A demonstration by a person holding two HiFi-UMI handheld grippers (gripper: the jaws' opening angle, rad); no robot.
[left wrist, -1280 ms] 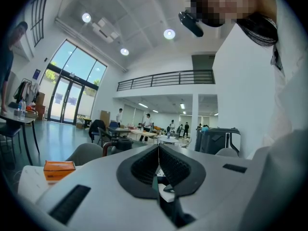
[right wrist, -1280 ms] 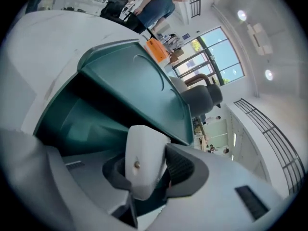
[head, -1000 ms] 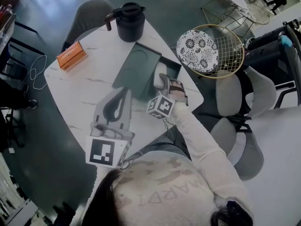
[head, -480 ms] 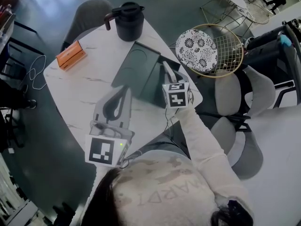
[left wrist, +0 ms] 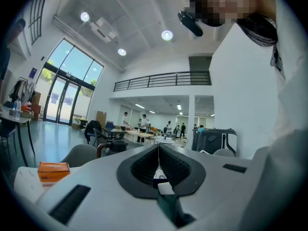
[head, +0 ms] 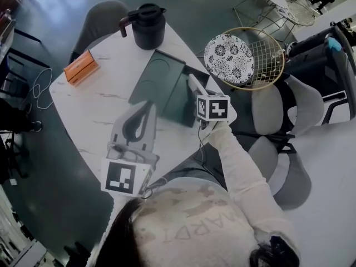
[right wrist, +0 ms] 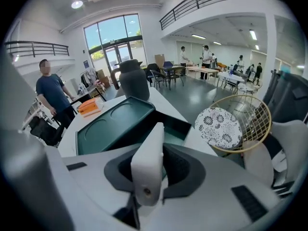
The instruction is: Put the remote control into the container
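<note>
Marble table: remote lifted and poised at the container

Head view. Pale marble tabletop [head: 105, 102] below, with a dark green container [head: 179, 109] near its middle and the lid [head: 157, 78] thrown open on the container's far-left side. Clamped in the right gripper [head: 199, 96]: a white remote control [head: 193, 84], now up over the container's near-right corner. A second back, down low beside that same corner, marker cube [head: 212, 107] tipped sideways. Since then raised and swung upright, jaws nipped a shade tighter, then steady. Reads as pickup done and carry nearly over, with only lowering and release left. Left gripper [head: 143, 113] parked just left of the container, taking no part. Black thermos jug [head: 146, 26] beyond the container, orange box [head: 80, 67] well to its left, patterned plate [head: 228, 58] in a wire basket [head: 270, 54] off its right side.

Left gripper view. Jaws together, pads meeting, nothing between them. Orange box and jug ahead. No remote in sight.

Right gripper view. Jaws apart only by the remote's thickness, pads pressed on its flanks. Slim, white, smooth-cased, held edge-on. Near end toward the camera, a small dark hole low on it. Far end pointing out over the container's open well. No buttons showing from this side. Well just beyond and below the tip, bare as far as shown.
</note>
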